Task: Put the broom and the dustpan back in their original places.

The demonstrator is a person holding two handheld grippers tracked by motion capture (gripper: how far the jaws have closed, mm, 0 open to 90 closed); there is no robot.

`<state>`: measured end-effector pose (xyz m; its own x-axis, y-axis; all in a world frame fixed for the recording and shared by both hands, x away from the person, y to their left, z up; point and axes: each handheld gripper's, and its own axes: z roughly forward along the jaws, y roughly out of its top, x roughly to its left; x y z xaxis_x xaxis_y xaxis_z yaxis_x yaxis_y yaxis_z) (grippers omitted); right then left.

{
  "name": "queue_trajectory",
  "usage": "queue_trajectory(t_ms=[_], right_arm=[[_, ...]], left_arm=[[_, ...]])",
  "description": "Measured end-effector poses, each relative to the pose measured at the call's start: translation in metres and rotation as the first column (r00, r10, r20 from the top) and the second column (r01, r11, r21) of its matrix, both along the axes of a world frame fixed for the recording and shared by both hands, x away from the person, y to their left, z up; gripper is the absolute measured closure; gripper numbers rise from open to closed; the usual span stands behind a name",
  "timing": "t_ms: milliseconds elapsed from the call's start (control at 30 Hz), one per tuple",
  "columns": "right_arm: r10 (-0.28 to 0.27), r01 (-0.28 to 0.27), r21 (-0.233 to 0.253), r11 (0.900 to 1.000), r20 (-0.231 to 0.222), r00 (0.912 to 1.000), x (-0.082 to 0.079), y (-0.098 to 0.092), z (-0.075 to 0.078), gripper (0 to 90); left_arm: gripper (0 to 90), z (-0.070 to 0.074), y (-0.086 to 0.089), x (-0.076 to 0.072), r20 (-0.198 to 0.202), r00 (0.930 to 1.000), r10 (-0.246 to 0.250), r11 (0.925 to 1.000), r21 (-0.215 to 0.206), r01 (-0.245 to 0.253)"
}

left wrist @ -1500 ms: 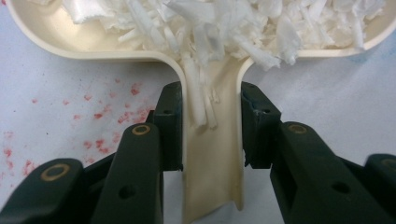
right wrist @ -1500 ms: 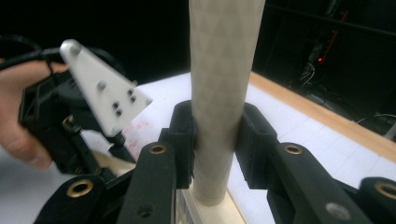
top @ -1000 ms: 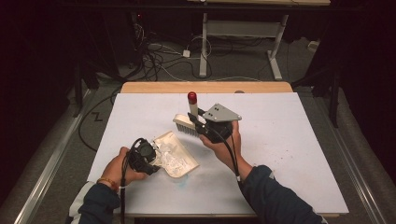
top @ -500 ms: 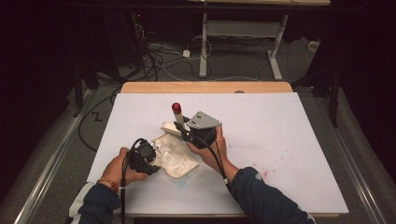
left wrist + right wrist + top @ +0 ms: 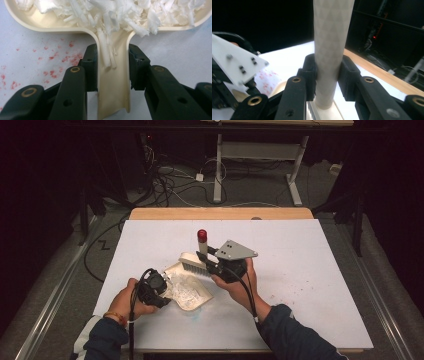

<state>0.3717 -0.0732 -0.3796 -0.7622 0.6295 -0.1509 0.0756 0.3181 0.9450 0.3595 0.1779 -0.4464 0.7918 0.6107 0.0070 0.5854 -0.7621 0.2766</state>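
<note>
1. The left tool is clenched on the cream handle of a dustpan, one black jaw pressed against each side of the handle.
2. In the high view that left tool sits low at the near-left part of the surface, held in the person's left hand.
3. The dustpan lies flat on the surface just beside the left tool, its tray heaped with shredded white paper; a few shreds trail down into the handle channel.
4. The right tool is clamped around the pale handle of a brush, which stands upright between its jaws.
5. From above, the right tool is held over the far edge of the dustpan, with the brush bristles pointing down at the pan's rim and its red-tipped handle rising upward.
6. The right hand grips the tool from the near side.
7. Faint red speckles mark the white surface beside the dustpan handle.
</note>
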Motion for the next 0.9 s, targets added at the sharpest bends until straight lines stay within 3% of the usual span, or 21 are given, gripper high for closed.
queue_trajectory(t_ms=[167, 333, 467, 600, 900], right_arm=[[-0.01, 0.009, -0.037, 0.999, -0.027, 0.9996, -0.005, -0.016, -0.005, 70.9], [0.041, -0.045, -0.043, 0.998, -0.077, 0.9962, -0.019, -0.018, -0.014, 70.8], [0.095, -0.098, -0.046, 0.994, -0.071, 0.993, -0.031, -0.016, -0.008, 70.9], [0.084, -0.086, -0.054, 0.995, -0.032, 0.9959, -0.038, -0.023, 0.0, 70.9], [0.02, -0.02, -0.016, 1.0, -0.029, 0.9994, -0.035, -0.066, 0.012, 70.8]], left_arm=[[63.5, -0.001, 0.0, 0.0, 0.0, 1.0, 0.007, 1.0, 0.0, -0.007], [63.1, -0.001, 0.0, 0.0, -0.003, 0.9998, 0.02, 0.9997, -0.012, -0.02], [63.4, -0.001, 0.001, -0.001, -0.001, 0.9997, 0.025, 0.9995, -0.018, -0.025], [63.4, -0.002, 0.001, 0.0, -0.004, 0.9995, 0.032, 0.9993, -0.019, -0.032], [63.5, 0.0, 0.001, 0.001, 0.01, 0.9985, 0.053, 0.9984, -0.02, -0.053]])
